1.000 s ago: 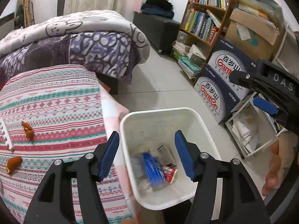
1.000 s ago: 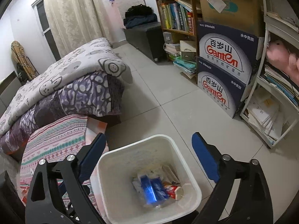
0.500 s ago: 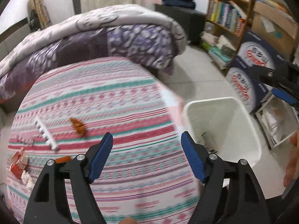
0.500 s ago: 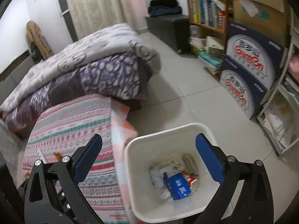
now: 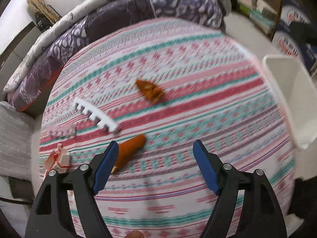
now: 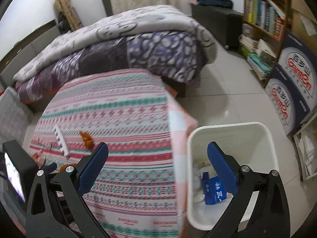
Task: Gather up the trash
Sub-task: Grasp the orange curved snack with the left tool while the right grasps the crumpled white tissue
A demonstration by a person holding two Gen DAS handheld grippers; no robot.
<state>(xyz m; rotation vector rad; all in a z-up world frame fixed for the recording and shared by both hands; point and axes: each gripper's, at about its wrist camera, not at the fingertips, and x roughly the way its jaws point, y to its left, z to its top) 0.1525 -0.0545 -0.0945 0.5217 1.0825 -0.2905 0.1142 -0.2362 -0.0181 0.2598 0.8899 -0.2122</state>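
Observation:
My left gripper (image 5: 156, 166) is open and empty above the striped tablecloth (image 5: 198, 103). An orange peel piece (image 5: 128, 152) lies just by its left finger; a second brown scrap (image 5: 151, 92) lies farther off. A white toothed strip (image 5: 95, 115), a pink strip (image 5: 61, 131) and a red-white wrapper (image 5: 58, 158) lie to the left. The white bin (image 5: 291, 91) stands at the right edge. My right gripper (image 6: 158, 170) is open and empty between the table and the bin (image 6: 233, 127), which holds a blue box (image 6: 213, 188) and papers.
A bed with a purple and grey quilt (image 6: 128, 45) stands behind the table. Blue cartons (image 6: 291, 91) and a bookshelf (image 6: 263, 17) line the right wall. Tiled floor (image 6: 227, 99) lies between them. A grey cushion (image 5: 13, 134) sits left of the table.
My left gripper has swung left from over the bin to over the table, near the orange peel. My right gripper has turned left too, so the table now shows beside the bin.

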